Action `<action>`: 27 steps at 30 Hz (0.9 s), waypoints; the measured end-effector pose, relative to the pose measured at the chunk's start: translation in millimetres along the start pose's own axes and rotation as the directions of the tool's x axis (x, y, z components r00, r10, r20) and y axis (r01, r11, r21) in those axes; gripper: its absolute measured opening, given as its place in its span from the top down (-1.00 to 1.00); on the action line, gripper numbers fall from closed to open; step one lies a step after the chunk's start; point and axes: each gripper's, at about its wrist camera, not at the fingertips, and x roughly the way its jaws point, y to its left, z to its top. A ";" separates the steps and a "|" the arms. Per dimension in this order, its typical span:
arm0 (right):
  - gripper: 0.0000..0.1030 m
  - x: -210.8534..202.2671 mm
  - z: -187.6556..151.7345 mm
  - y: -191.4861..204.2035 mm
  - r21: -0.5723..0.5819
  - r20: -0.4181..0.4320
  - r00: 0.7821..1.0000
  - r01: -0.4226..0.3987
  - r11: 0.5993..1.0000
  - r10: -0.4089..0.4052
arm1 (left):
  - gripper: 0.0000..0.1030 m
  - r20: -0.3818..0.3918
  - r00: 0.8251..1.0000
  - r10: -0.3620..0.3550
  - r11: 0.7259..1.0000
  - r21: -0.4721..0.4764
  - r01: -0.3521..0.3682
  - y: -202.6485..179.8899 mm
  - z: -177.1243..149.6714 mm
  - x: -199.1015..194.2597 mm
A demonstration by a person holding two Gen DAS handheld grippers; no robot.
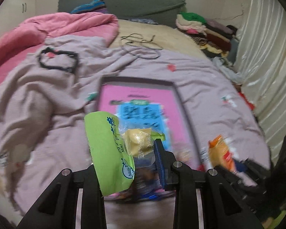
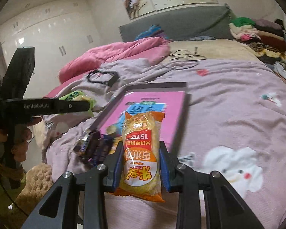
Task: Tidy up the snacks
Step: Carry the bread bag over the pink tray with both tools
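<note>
Two claws are counted, each closed on one snack: one green packet [image 1: 109, 152] is held in the left claw [image 1: 141, 152], and one orange rice-cracker packet [image 2: 141, 152] in the right claw [image 2: 141, 164]. One shallow box with a pink lining [image 2: 148, 103] is seen on the bed. One dark blue wrapped snack [image 2: 95, 148] is counted beside it (more may be hidden behind the packets). One pink quilt [image 1: 53, 28] and one black cable [image 1: 141, 43] are noted.
</note>
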 end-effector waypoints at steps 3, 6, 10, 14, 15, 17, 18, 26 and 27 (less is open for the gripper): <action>0.33 12.4 4.8 15.3 -0.024 -0.016 1.000 -0.015 1.000 0.014 | 0.38 -0.021 0.999 0.027 1.000 -0.009 -0.027 17.6 -14.8 3.5; 0.33 20.3 8.2 29.0 -0.055 -0.021 1.000 -0.014 0.998 0.013 | 0.38 -0.042 0.998 0.039 0.999 -0.023 -0.041 30.1 -28.9 10.4; 0.33 31.8 10.7 35.3 -0.065 -0.036 0.999 -0.010 0.998 0.008 | 0.38 -0.047 0.996 0.076 0.997 -0.003 -0.076 35.1 -39.6 16.4; 0.33 42.7 11.3 37.2 -0.056 -0.056 0.998 0.003 0.998 -0.006 | 0.37 -0.048 0.996 0.077 0.997 0.009 -0.077 35.5 -43.1 21.3; 0.33 45.3 11.3 36.9 -0.052 -0.059 0.998 0.010 0.999 -0.013 | 0.37 -0.046 0.996 0.078 0.997 0.012 -0.078 33.9 -43.2 20.8; 0.33 48.1 12.0 35.1 -0.045 -0.061 0.998 0.026 0.999 -0.029 | 0.37 -0.043 0.996 0.079 0.997 0.019 -0.079 32.1 -43.4 21.6; 0.33 49.7 12.2 34.3 -0.043 -0.062 0.997 0.034 0.999 -0.037 | 0.37 -0.040 0.996 0.080 0.997 0.025 -0.079 30.8 -43.7 21.7; 0.33 62.5 12.0 26.1 -0.011 -0.084 0.994 0.070 0.997 -0.071 | 0.37 -0.050 0.995 0.084 0.996 0.037 -0.082 28.0 -48.2 30.2; 0.33 64.2 11.8 25.2 -0.007 -0.089 0.993 0.073 0.997 -0.073 | 0.37 -0.051 0.995 0.083 0.996 0.036 -0.081 28.3 -48.6 30.4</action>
